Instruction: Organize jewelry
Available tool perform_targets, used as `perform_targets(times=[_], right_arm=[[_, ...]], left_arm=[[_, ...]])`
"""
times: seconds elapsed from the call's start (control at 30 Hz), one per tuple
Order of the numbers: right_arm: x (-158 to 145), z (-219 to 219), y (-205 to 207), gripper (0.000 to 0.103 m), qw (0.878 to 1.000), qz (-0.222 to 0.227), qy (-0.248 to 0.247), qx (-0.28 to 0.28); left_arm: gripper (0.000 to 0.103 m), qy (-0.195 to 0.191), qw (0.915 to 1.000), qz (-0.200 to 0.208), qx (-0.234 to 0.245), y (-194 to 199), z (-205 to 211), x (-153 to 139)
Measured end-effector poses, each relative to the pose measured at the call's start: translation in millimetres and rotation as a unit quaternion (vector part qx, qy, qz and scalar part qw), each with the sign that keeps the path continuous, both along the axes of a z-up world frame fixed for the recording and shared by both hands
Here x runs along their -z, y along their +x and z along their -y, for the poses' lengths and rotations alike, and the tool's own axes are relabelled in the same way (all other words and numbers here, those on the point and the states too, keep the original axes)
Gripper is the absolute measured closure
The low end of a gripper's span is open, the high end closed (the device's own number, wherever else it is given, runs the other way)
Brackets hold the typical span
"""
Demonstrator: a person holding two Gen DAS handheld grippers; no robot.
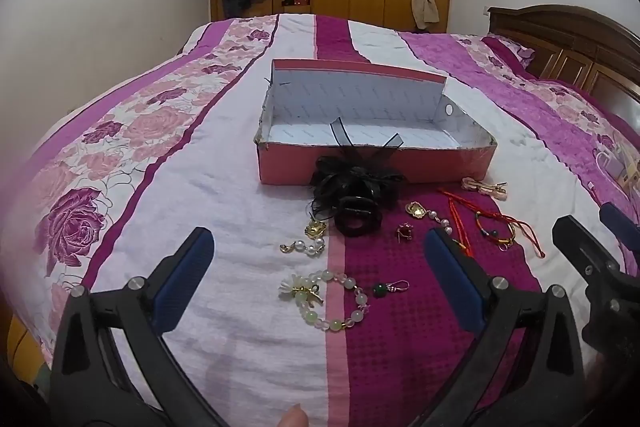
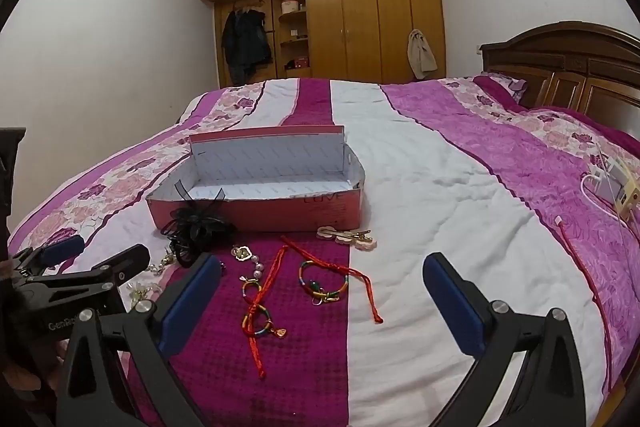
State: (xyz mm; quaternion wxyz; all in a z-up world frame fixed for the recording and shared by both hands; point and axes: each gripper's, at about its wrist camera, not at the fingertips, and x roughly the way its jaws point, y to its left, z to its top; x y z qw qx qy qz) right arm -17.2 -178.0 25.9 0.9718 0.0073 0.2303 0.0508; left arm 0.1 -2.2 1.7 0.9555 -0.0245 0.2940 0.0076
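A pink cardboard box (image 1: 372, 167) with a white inside lies open on the bed; it also shows in the right wrist view (image 2: 280, 215). Jewelry lies in front of it: a black feather hair clip (image 1: 356, 195), a green bead bracelet (image 1: 332, 299), a pearl-and-gold piece (image 1: 308, 243), a green earring (image 1: 390, 287), red string bracelets (image 2: 320, 281) and a pink hair clip (image 2: 348, 237). My left gripper (image 1: 320, 267) is open and empty above the bead bracelet. My right gripper (image 2: 320, 287) is open and empty above the string bracelets.
The bed (image 2: 440, 207) has a pink, purple and white quilt. A power strip with white cables (image 2: 612, 187) and a red cable lie at the right edge. A wooden headboard (image 2: 580, 67) stands at the right, a wardrobe (image 2: 360, 27) behind.
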Motion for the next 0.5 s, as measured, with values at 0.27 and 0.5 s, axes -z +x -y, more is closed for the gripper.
perform_targets(times=[0.27,0.5], right_arm=[[2.6,5.2,1.7,0.0,1.0,-0.003,0.006,0.002],[2.3,4.3,1.7,0.0,1.0,-0.004,0.005,0.002]], left_arm=[[0.004,0.0,1.0,0.001,0.0,-0.3,1.2,0.1],[0.005,0.0,1.0,0.001,0.003,0.9,1.1,-0.3]])
